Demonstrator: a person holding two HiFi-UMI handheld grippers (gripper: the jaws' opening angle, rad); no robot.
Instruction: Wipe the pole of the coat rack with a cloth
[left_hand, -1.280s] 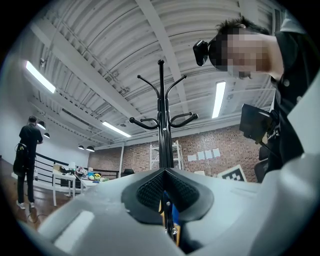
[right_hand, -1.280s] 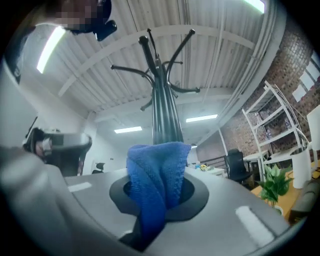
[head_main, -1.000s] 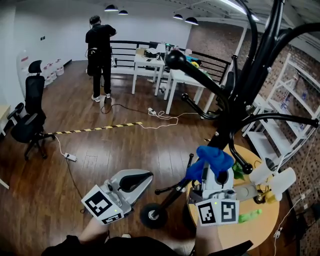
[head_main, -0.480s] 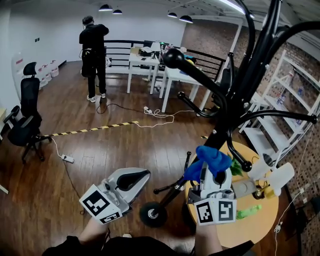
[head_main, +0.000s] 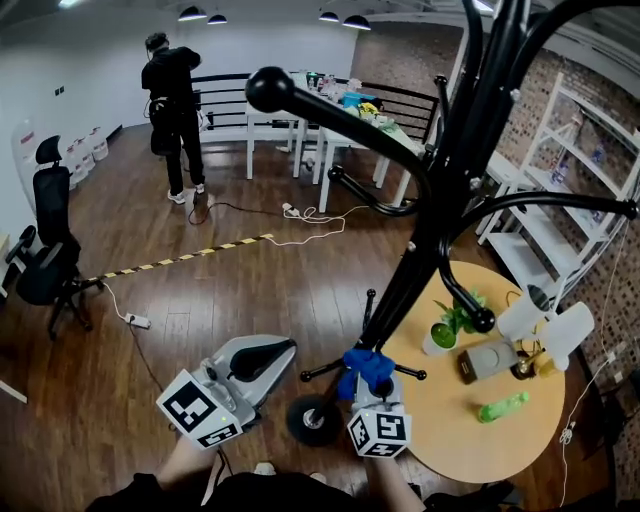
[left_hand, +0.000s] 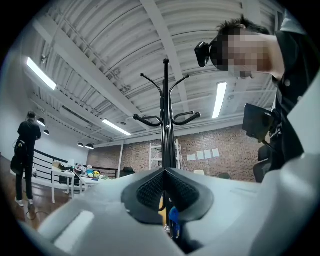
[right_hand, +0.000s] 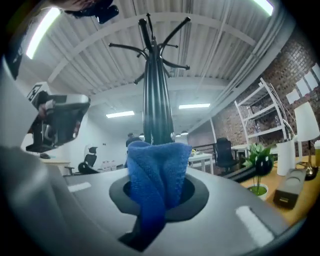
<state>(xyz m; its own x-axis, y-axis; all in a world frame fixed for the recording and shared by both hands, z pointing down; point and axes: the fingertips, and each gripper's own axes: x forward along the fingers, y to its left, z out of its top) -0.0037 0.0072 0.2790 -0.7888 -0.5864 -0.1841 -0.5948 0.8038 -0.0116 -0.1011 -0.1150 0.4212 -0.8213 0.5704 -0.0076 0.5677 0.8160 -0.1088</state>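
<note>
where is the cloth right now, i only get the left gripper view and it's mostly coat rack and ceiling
Observer: The blue cloth is clamped in the right hand-held gripper, bunched up above its jaws.
Operator: how high on the pole is it
Observer: Low down. In the head view it sits at the bottom stretch of the pole; whether it touches, I cannot tell.
Operator: anything close on the right
Observer: A round wooden table with a small potted plant stands just to the pole's right.
</note>
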